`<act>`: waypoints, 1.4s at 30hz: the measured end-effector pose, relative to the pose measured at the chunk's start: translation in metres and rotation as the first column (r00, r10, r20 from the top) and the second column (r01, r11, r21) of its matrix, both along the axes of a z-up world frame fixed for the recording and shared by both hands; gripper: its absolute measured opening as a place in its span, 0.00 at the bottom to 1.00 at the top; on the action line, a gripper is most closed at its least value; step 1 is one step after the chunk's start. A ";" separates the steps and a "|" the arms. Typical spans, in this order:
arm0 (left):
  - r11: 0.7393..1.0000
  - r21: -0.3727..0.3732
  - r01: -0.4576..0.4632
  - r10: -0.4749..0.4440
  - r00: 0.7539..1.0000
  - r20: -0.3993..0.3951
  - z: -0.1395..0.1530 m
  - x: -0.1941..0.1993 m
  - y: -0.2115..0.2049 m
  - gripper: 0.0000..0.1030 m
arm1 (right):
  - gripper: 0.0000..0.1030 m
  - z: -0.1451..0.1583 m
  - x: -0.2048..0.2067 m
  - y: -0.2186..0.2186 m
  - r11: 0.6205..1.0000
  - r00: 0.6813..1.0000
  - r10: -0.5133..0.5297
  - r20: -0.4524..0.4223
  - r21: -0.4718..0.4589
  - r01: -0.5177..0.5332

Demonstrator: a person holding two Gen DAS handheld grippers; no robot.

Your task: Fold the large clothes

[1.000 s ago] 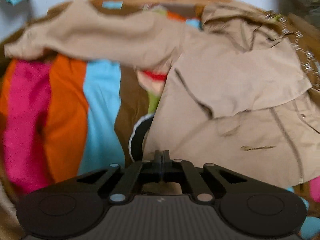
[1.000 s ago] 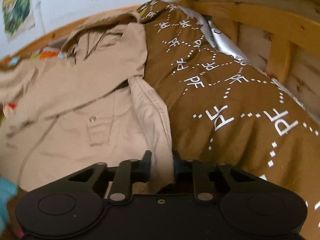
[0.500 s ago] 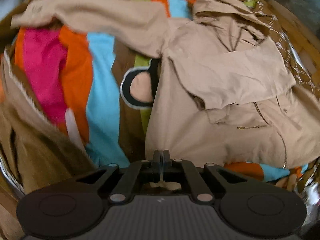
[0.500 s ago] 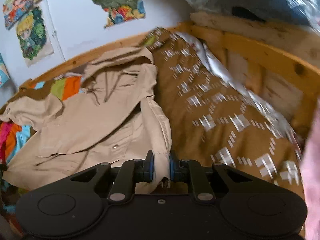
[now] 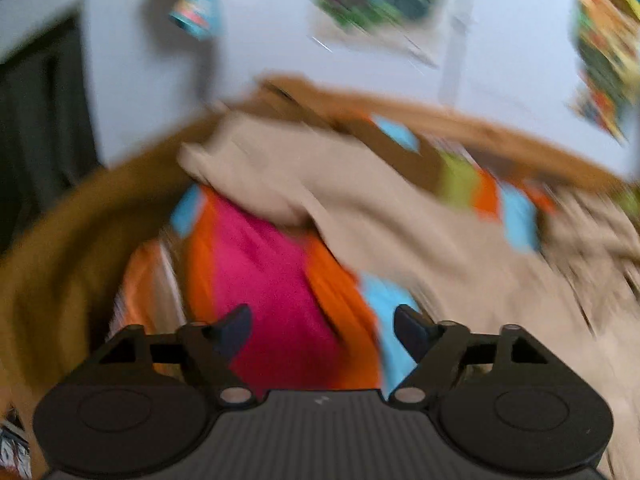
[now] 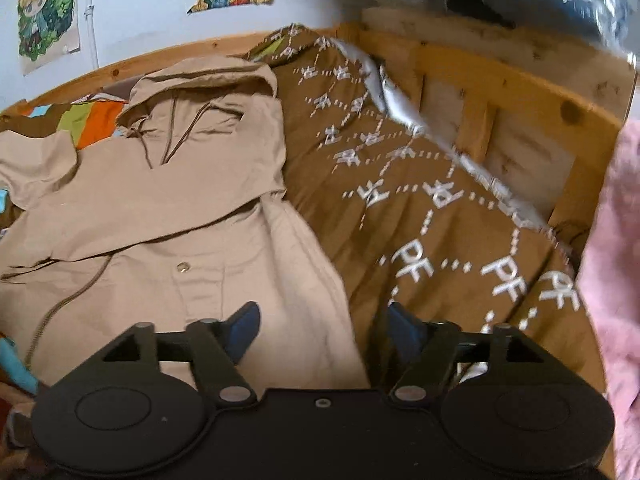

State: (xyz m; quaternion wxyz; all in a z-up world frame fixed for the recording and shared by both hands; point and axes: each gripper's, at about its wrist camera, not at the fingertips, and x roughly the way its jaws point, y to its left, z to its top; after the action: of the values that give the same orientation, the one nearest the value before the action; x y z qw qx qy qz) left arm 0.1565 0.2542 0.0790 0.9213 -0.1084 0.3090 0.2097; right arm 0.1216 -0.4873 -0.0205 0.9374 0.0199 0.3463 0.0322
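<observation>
My right gripper (image 6: 322,326) is spread wide with nothing between its fingers, hanging just above the hem edge of the tan hooded coat (image 6: 168,232). My left gripper (image 5: 322,326) is just as wide apart and also holds nothing; its view is badly smeared, so I can tell only that it hangs over the striped sheet (image 5: 276,280) of pink, orange and blue bands.

The coat lies flat on the bed, its long axis running away from my right fingers: hem nearest me, hood (image 6: 204,80) at the far end by the wooden bed rail (image 6: 100,68). A sleeve (image 5: 280,176) stretches off to the left side across the striped sheet. A drawcord (image 6: 68,300) trails down the front, and a snap button (image 6: 183,267) shows near the middle.

Just beside the coat's right edge, touching it, lies a brown blanket printed with white "PF" letters (image 6: 420,232). Beyond that stands the slatted wooden bed frame (image 6: 500,92). The pale wall behind carries cartoon posters (image 6: 48,8). Pink fabric (image 6: 616,280) fills the right edge of the right view.
</observation>
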 end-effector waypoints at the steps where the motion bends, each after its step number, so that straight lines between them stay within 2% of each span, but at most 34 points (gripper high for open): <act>1: 0.999 0.009 -0.050 0.050 0.998 0.036 0.002 0.010 0.012 0.83 | 0.84 0.001 0.004 -0.001 1.000 1.000 -0.005 0.015 -0.001 0.005; 3: 0.992 0.014 -0.128 0.126 0.989 0.080 0.004 0.032 0.034 0.83 | 0.91 0.003 0.011 0.001 1.000 0.999 -0.016 0.049 0.014 0.016; 5: 0.979 -0.015 -0.203 0.203 0.974 0.097 0.002 0.053 0.055 0.83 | 0.93 0.004 0.018 0.003 0.999 0.997 -0.015 0.071 0.037 0.012; 8: 0.954 -0.099 -0.284 0.295 0.947 0.126 -0.003 0.077 0.079 0.83 | 0.97 0.005 0.030 0.013 0.998 0.995 0.003 0.101 0.068 -0.010; 10: 0.925 -0.173 -0.339 0.363 0.922 0.134 -0.010 0.089 0.094 0.82 | 0.98 0.005 0.036 0.022 0.997 0.993 0.025 0.115 0.071 -0.034; 13: 0.883 -0.286 -0.373 0.424 0.895 0.142 -0.023 0.095 0.112 0.63 | 0.99 0.004 0.042 0.039 0.995 0.989 0.076 0.125 0.054 -0.083; 15: 0.860 -0.330 -0.390 0.451 0.883 0.132 -0.029 0.095 0.117 0.35 | 0.99 0.002 0.045 0.050 0.992 0.986 0.114 0.124 0.041 -0.120; 16: 0.852 -0.350 -0.389 0.458 0.878 0.140 -0.032 0.095 0.119 0.28 | 0.99 0.001 0.046 0.055 0.990 0.984 0.130 0.123 0.033 -0.135; 18: 0.854 -0.347 -0.389 0.463 0.871 0.164 -0.031 0.090 0.116 0.04 | 0.99 -0.001 0.047 0.064 0.985 0.978 0.165 0.125 0.019 -0.169; 20: 0.873 -0.310 -0.376 0.449 0.868 0.211 -0.024 0.084 0.108 0.03 | 0.99 -0.002 0.046 0.073 0.980 0.971 0.198 0.134 -0.004 -0.200; 23: 0.924 -0.232 -0.303 0.366 0.878 0.309 0.000 0.074 0.088 0.01 | 0.99 -0.001 0.044 0.084 0.969 0.957 0.245 0.154 -0.040 -0.242; 26: 0.964 -0.179 -0.198 0.256 0.878 0.405 0.033 0.066 0.064 0.01 | 0.99 0.002 0.039 0.091 0.960 0.942 0.279 0.189 -0.070 -0.270; 29: 0.996 -0.076 -0.040 0.073 0.859 0.507 0.070 0.057 0.025 0.01 | 0.99 0.005 0.038 0.094 0.959 0.934 0.285 0.214 -0.063 -0.278; 31: 0.997 0.006 0.073 -0.064 0.834 0.548 0.088 0.051 -0.008 0.01 | 0.99 0.008 0.039 0.093 0.960 0.932 0.280 0.230 -0.047 -0.277; 33: 0.977 0.080 0.199 -0.208 0.797 0.567 0.099 0.047 -0.046 0.01 | 0.99 0.010 0.041 0.092 0.962 0.932 0.268 0.245 -0.019 -0.272; 36: 0.919 0.149 0.365 -0.383 0.732 0.563 0.104 0.044 -0.106 0.01 | 0.99 0.013 0.046 0.089 0.965 0.934 0.242 0.263 0.037 -0.260; 40: 0.816 0.145 0.559 -0.536 0.640 0.550 0.090 0.046 -0.184 0.01 | 0.99 0.015 0.051 0.084 0.966 0.937 0.207 0.281 0.096 -0.242; 42: 0.761 0.122 0.637 -0.593 0.608 0.528 0.073 0.054 -0.216 0.01 | 0.99 0.015 0.052 0.080 0.966 0.940 0.189 0.285 0.116 -0.230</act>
State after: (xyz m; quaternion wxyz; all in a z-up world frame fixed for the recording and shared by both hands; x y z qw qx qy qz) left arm 0.2101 0.0380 0.1520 0.9795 -0.0855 0.0646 -0.1707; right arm 0.1737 -0.4068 -0.0055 0.9630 0.0476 0.2113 0.1601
